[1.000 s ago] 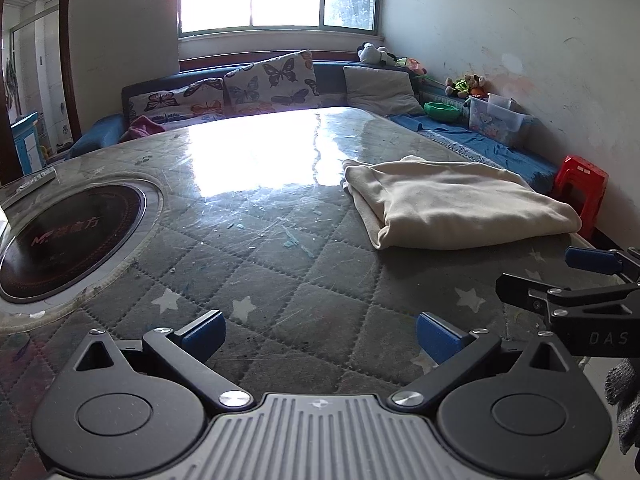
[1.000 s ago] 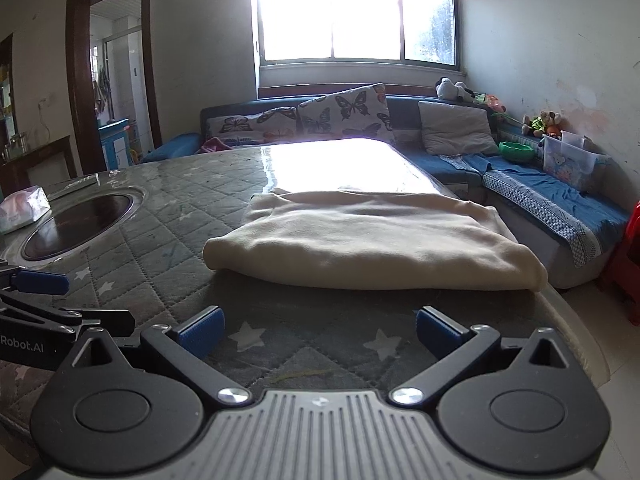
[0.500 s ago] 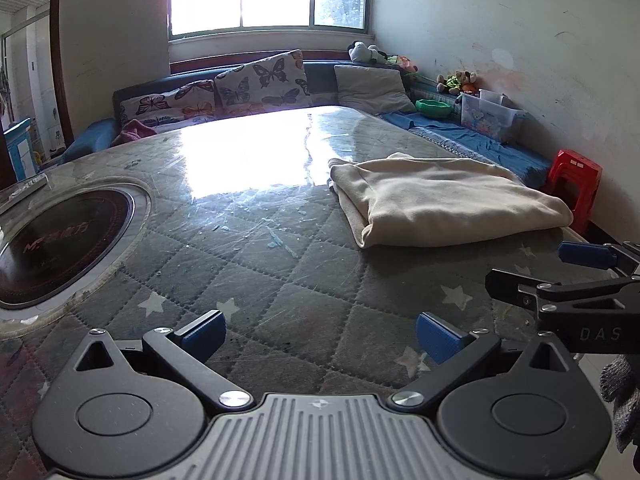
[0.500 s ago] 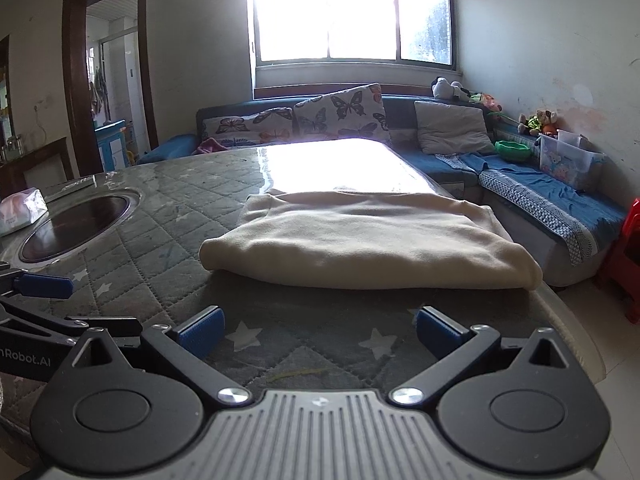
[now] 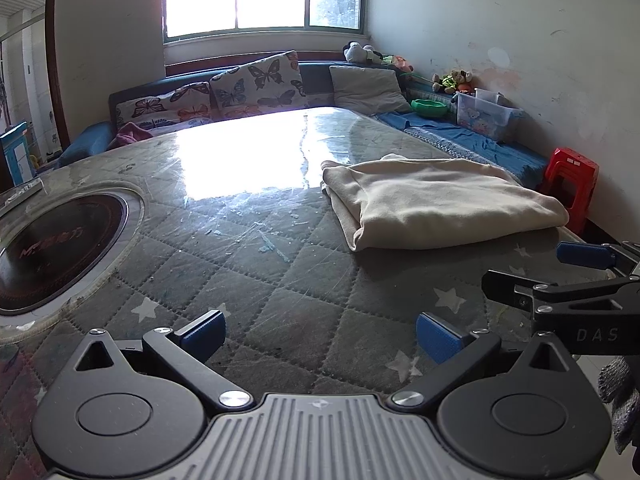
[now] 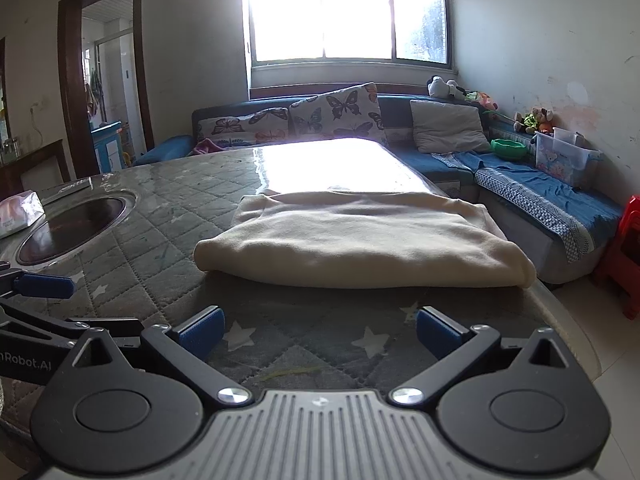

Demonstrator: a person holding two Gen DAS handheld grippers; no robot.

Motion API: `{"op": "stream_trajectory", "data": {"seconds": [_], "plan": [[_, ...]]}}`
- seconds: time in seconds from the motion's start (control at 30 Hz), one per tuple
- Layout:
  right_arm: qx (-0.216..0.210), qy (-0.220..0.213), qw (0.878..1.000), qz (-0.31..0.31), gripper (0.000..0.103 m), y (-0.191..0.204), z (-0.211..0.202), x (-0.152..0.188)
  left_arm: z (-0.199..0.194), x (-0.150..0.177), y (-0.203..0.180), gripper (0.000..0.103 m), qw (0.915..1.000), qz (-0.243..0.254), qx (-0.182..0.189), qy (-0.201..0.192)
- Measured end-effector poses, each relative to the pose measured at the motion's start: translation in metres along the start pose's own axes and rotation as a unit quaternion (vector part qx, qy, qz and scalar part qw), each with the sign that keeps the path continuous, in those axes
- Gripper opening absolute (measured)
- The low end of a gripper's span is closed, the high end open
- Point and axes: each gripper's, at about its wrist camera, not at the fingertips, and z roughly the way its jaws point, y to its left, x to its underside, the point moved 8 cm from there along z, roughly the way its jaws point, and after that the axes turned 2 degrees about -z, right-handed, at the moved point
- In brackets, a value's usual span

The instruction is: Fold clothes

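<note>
while the folded cloth [image 6: 360,248] lies flat, a cooktop [image 5: 52,240] sits well apart.

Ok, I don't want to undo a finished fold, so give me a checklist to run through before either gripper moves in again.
1. Left hand-held gripper open and empty: ok.
2. Right hand-held gripper open and empty: ok.
3. Cream garment lies folded, flat on the table: ok.
4. Both grippers clear of the garment: ok.
5. Garment fully on the table near its right edge: ok.
6. Hidden layers neatly aligned: cannot tell.
</note>
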Motion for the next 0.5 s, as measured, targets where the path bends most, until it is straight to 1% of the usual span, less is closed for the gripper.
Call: {"op": "stream_trajectory", "data": {"seconds": [0.5], "plan": [[-0.003,0.004,1.000,0.003,0.103,-0.0010,0.0067,-0.0044,0.0062,-0.0079,0.0026,0.103,1.0000,0.000,-0.001,0.003]]}}
